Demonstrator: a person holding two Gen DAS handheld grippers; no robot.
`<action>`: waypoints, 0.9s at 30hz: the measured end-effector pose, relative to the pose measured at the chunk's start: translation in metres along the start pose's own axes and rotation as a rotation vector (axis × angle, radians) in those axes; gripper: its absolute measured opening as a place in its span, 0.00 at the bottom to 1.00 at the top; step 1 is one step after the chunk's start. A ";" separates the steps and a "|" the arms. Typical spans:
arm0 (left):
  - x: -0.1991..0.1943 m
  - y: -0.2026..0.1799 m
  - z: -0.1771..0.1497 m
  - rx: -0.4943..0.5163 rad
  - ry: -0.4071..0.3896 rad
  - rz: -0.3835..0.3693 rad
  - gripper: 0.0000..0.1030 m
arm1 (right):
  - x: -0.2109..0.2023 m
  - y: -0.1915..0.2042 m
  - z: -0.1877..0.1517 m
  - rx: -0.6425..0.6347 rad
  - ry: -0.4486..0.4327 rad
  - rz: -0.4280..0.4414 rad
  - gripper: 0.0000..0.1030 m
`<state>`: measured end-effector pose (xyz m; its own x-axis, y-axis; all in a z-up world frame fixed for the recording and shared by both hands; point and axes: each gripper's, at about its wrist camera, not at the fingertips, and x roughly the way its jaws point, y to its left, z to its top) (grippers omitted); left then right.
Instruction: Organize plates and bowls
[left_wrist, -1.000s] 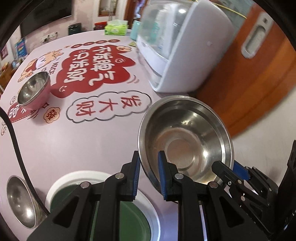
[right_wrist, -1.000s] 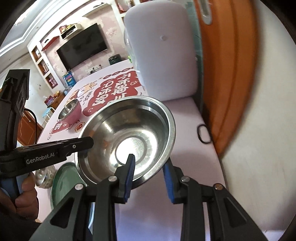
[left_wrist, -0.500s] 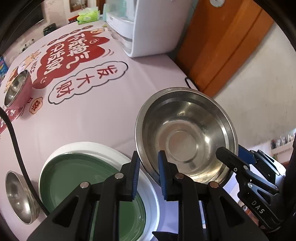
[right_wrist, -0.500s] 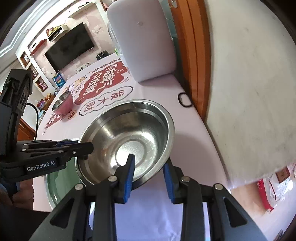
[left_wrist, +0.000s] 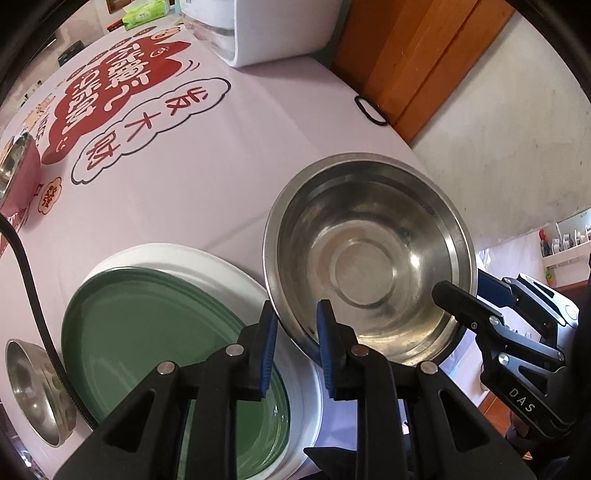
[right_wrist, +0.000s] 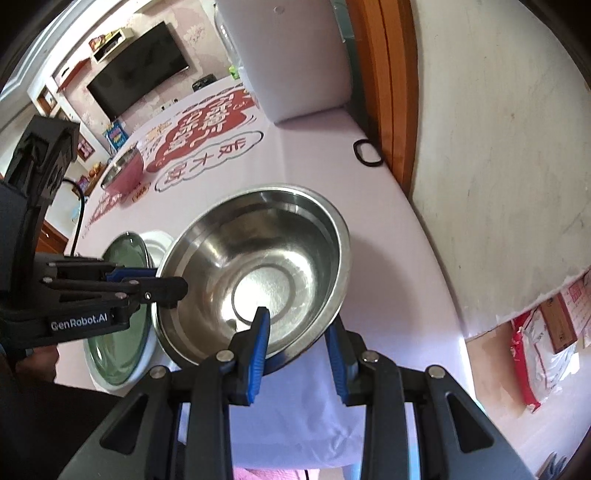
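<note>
Here, the left gripper (left_wrist: 293, 341) jaws straddle the near rim of the steel bowl (left_wrist: 369, 266), narrowly parted and gripping it. The right gripper (right_wrist: 297, 334) jaws likewise clamp the bowl's rim, one pad inside, one outside. The bowl hangs tilted above the tabletop (left_wrist: 221, 155), beside the green plate (left_wrist: 147, 332) stacked on a white plate (left_wrist: 207, 258). Farther off sits a pink bowl (right_wrist: 123, 171).

The green plate (left_wrist: 155, 343) is partly hidden behind the left gripper (left_wrist: 293, 347); the small steel bowl (left_wrist: 33, 387) is crossed by a black cable (left_wrist: 29, 288), and the pink bowl (left_wrist: 16, 177) is cut by the left wrist view's edge
</note>
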<state>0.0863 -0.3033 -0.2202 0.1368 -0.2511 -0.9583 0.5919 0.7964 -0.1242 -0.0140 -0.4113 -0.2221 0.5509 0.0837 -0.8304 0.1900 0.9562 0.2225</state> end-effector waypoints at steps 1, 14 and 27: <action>0.001 -0.001 -0.001 0.003 0.005 -0.001 0.18 | 0.000 0.001 -0.001 -0.004 0.006 -0.006 0.29; 0.003 -0.010 -0.008 0.044 0.025 -0.012 0.25 | 0.000 -0.005 -0.005 0.012 0.032 0.007 0.31; -0.019 -0.009 -0.004 0.069 -0.067 -0.025 0.50 | -0.013 0.006 0.008 -0.040 -0.014 -0.056 0.55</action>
<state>0.0751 -0.3037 -0.2021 0.1726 -0.3085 -0.9354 0.6491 0.7500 -0.1276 -0.0137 -0.4087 -0.2063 0.5515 0.0261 -0.8337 0.1886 0.9697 0.1551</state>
